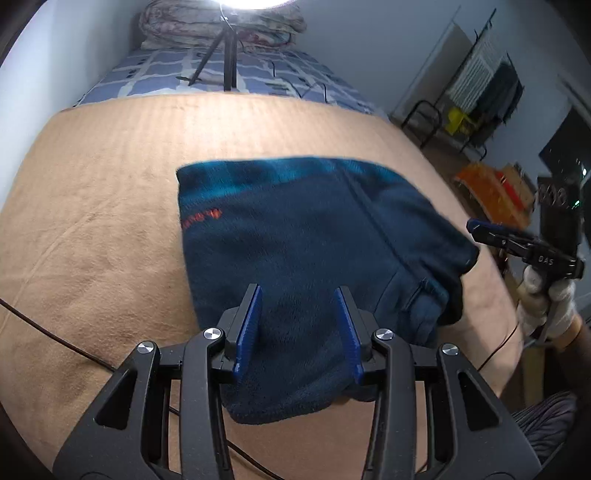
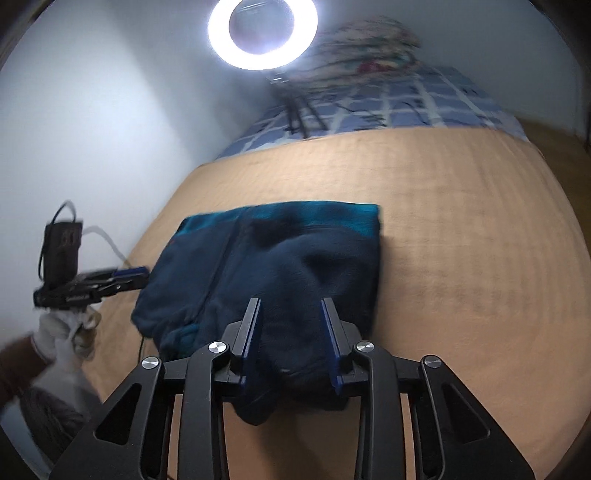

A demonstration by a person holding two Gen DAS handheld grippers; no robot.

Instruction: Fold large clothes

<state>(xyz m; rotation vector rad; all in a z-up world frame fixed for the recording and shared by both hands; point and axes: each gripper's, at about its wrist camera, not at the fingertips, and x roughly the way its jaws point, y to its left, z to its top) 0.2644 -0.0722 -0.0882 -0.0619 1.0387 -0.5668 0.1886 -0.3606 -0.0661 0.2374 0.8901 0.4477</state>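
Observation:
A dark blue fleece jacket (image 1: 295, 221) (image 2: 295, 251) lies folded on a beige blanket (image 1: 110, 184) (image 2: 461, 240), its teal collar end farthest from me. My left gripper (image 1: 297, 288) is over the jacket's near edge. Fleece fills the gap between its blue pads and bulges down below them. My right gripper (image 2: 290, 301) stands the same way, with a thick bunch of fleece between its pads and hanging under them. In each wrist view the other gripper (image 1: 474, 225) (image 2: 142, 275) shows from the side at the jacket's edge, held by a hand in a white glove (image 1: 543, 295) (image 2: 62, 332).
A ring light on a tripod (image 1: 229, 55) (image 2: 262, 33) stands on blue checked bedding (image 1: 166, 70) beyond the blanket, with a folded quilt (image 1: 221, 22) behind it. A black cable (image 1: 55, 332) crosses the blanket's near left. A white wall runs along the left. Past the bed's right edge stand a rack and orange items (image 1: 487, 188).

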